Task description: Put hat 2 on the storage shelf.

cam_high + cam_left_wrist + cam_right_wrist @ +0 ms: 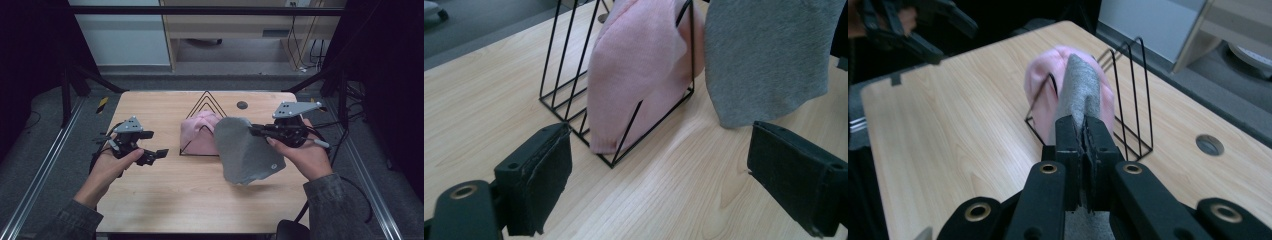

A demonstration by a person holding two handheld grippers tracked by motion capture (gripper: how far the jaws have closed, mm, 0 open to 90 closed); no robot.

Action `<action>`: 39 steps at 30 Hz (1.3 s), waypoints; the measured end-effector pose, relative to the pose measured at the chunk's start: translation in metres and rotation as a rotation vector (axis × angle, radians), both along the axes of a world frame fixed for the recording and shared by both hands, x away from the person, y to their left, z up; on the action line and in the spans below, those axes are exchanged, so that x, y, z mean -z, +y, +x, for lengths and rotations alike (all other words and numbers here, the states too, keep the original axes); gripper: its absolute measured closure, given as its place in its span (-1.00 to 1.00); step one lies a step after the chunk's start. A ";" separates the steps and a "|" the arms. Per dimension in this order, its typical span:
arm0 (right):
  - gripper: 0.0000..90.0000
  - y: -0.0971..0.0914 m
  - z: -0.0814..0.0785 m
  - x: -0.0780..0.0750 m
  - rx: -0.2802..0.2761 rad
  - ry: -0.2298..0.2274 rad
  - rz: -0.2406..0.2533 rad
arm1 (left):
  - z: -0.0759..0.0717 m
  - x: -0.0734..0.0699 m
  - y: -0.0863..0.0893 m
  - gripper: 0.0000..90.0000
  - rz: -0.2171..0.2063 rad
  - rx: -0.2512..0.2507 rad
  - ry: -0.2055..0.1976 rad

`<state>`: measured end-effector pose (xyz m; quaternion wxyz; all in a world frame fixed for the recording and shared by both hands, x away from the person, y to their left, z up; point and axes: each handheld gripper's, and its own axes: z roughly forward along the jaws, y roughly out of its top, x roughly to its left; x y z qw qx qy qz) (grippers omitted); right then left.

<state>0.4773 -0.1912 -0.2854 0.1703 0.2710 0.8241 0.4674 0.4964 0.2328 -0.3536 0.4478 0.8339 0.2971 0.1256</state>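
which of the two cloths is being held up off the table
The grey cloth: the right gripper is shut on its edge and it hangs free, while the pink cloth sits in the wire rack.

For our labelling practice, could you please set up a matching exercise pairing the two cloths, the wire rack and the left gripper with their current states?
Things:
1. grey cloth
2. pink cloth
3. black wire rack
4. left gripper

States:
A. jaws open, nothing between them
B. stands on the wooden table
C. hangs from the shut right gripper
D. draped in the rack

Pairs: 1-C, 2-D, 3-B, 4-A
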 end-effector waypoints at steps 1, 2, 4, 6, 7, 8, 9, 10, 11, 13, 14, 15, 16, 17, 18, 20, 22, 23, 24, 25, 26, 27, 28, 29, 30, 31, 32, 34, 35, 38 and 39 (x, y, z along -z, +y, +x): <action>0.93 0.001 0.000 -0.002 -0.006 -0.002 0.006 | 0.000 -0.001 -0.002 -0.77 0.002 0.005 -0.003; 0.93 0.004 -0.001 -0.007 -0.015 -0.009 0.013 | -0.001 -0.003 -0.006 -0.77 -0.005 0.015 -0.008; 0.93 0.006 -0.002 -0.013 -0.025 -0.017 0.022 | -0.001 -0.005 -0.008 -0.77 -0.004 0.020 -0.010; 0.94 0.007 -0.003 -0.017 -0.029 -0.022 0.023 | -0.001 -0.008 -0.011 -0.77 -0.006 0.026 -0.014; 0.94 0.008 -0.004 -0.020 -0.033 -0.029 0.027 | -0.001 -0.009 -0.013 -0.77 -0.007 0.029 -0.016; 0.94 0.009 -0.004 -0.023 -0.039 -0.033 0.028 | -0.001 -0.011 -0.015 -0.77 -0.011 0.032 -0.019; 0.94 0.010 -0.004 -0.026 -0.041 -0.035 0.033 | -0.001 -0.012 -0.017 -0.76 -0.010 0.038 -0.023; 0.93 0.011 -0.005 -0.029 -0.046 -0.039 0.036 | -0.001 -0.014 -0.018 -0.76 -0.008 0.045 -0.029; 0.94 0.013 -0.005 -0.035 -0.052 -0.048 0.036 | 0.000 -0.017 -0.022 -0.75 -0.016 0.050 -0.034; 0.94 0.013 -0.005 -0.038 -0.056 -0.050 0.041 | 0.001 -0.018 -0.023 -0.74 -0.018 0.054 -0.036; 0.94 0.014 -0.004 -0.042 -0.060 -0.051 0.047 | 0.001 -0.019 -0.025 -0.74 -0.025 0.059 -0.039; 0.94 0.016 -0.003 -0.046 -0.063 -0.056 0.052 | 0.002 -0.019 -0.026 -0.72 -0.028 0.060 -0.039; 0.94 0.017 -0.003 -0.048 -0.064 -0.060 0.051 | 0.003 -0.020 -0.027 -0.70 -0.024 0.065 -0.040; 0.94 0.018 -0.002 -0.051 -0.067 -0.061 0.058 | 0.003 -0.021 -0.028 -0.69 -0.025 0.067 -0.040; 0.94 0.022 0.000 -0.057 -0.075 -0.066 0.073 | 0.004 -0.021 -0.030 -0.66 -0.024 0.074 -0.041; 0.93 0.025 0.000 -0.059 -0.079 -0.071 0.074 | 0.004 -0.022 -0.034 -0.63 -0.031 0.079 -0.039; 0.94 0.030 0.002 -0.063 -0.087 -0.076 0.077 | 0.005 -0.022 -0.038 -0.61 -0.026 0.088 -0.039; 0.94 0.033 0.003 -0.065 -0.093 -0.074 0.078 | 0.005 -0.023 -0.040 -0.60 -0.025 0.090 -0.040; 0.94 0.036 0.004 -0.066 -0.096 -0.076 0.075 | 0.005 -0.023 -0.042 -0.59 -0.020 0.096 -0.042; 0.94 0.039 0.005 -0.067 -0.099 -0.079 0.071 | 0.005 -0.023 -0.044 -0.58 -0.023 0.095 -0.042; 0.93 0.041 0.006 -0.068 -0.101 -0.078 0.071 | 0.006 -0.024 -0.045 -0.58 -0.024 0.099 -0.043; 0.93 0.044 0.007 -0.069 -0.106 -0.080 0.071 | 0.006 -0.024 -0.047 -0.57 -0.022 0.104 -0.044; 0.93 0.047 0.008 -0.070 -0.108 -0.080 0.069 | 0.007 -0.024 -0.049 -0.57 -0.024 0.106 -0.044; 0.93 0.049 0.009 -0.072 -0.111 -0.081 0.073 | 0.007 -0.025 -0.051 -0.56 -0.022 0.112 -0.044; 0.93 0.052 0.010 -0.073 -0.116 -0.084 0.075 | 0.008 -0.025 -0.053 -0.55 -0.019 0.118 -0.043; 0.93 0.054 0.010 -0.075 -0.120 -0.085 0.077 | 0.009 -0.024 -0.055 -0.55 -0.019 0.120 -0.043; 0.93 0.059 0.012 -0.079 -0.127 -0.090 0.075 | 0.011 -0.024 -0.057 -0.55 -0.017 0.123 -0.042; 0.94 0.063 0.013 -0.082 -0.133 -0.091 0.082 | 0.013 -0.025 -0.061 -0.55 -0.022 0.124 -0.043; 0.94 0.065 0.013 -0.084 -0.138 -0.092 0.084 | 0.014 -0.025 -0.062 -0.55 -0.025 0.125 -0.043; 0.93 0.070 0.013 -0.088 -0.149 -0.099 0.084 | 0.017 -0.025 -0.064 -0.53 -0.032 0.122 -0.044; 0.94 0.072 0.012 -0.089 -0.153 -0.101 0.085 | 0.018 -0.026 -0.064 -0.52 -0.038 0.121 -0.045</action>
